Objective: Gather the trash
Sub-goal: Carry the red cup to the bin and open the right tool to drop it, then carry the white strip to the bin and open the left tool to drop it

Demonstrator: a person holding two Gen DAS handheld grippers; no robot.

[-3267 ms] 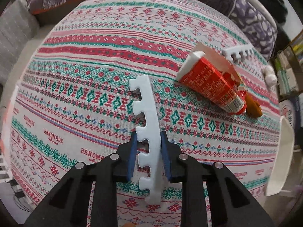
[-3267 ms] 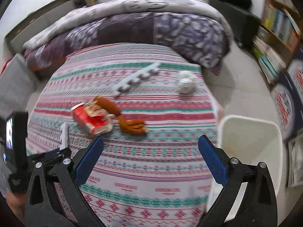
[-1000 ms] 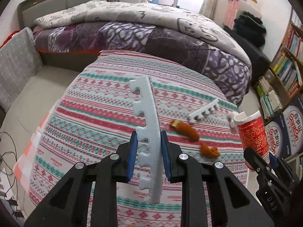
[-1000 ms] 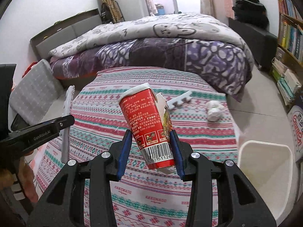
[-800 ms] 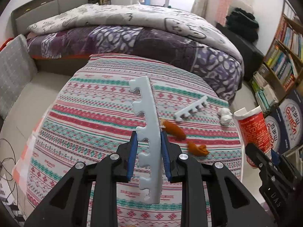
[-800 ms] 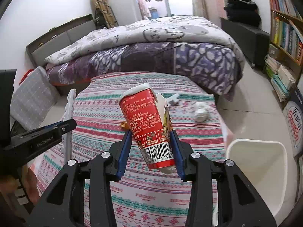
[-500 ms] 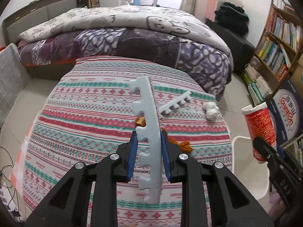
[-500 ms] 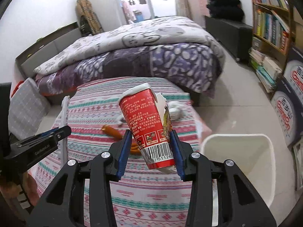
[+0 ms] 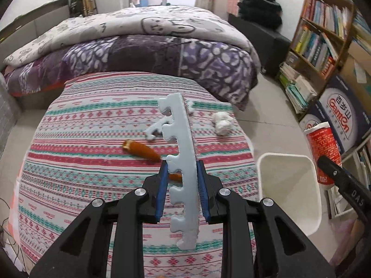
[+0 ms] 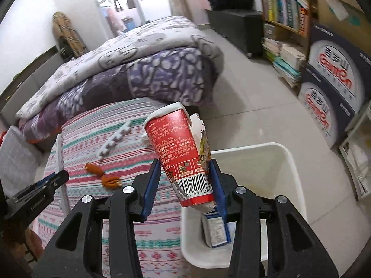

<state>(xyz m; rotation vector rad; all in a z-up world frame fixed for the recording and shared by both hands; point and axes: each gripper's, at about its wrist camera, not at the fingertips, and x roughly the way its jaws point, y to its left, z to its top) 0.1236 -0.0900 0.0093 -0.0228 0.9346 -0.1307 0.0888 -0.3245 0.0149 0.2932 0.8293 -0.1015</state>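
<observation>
My left gripper [image 9: 182,162] is shut on a white notched foam strip [image 9: 185,185], held upright above the patterned tablecloth [image 9: 81,185]. My right gripper [image 10: 185,162] carries a torn red paper cup [image 10: 180,153] over the near rim of the white bin [image 10: 289,157]. Its jaws are opening while the cup still sits between the pads. In the left wrist view the cup [image 9: 322,143] hangs just right of the bin [image 9: 285,155]. On the cloth lie a second foam strip [image 9: 155,132], orange peel [image 9: 141,149] and a crumpled tissue [image 9: 222,122].
A blue-and-white carton [image 10: 215,229] stands inside the bin. A bed with a purple quilt [image 9: 150,53] runs behind the table. Bookshelves [image 10: 285,16] and printed cardboard boxes [image 10: 331,88] line the right side, with tiled floor between.
Both grippers have swung right with their loads. The cup has gone from above the cloth to above the bin, and the carton inside the bin has come into view.
</observation>
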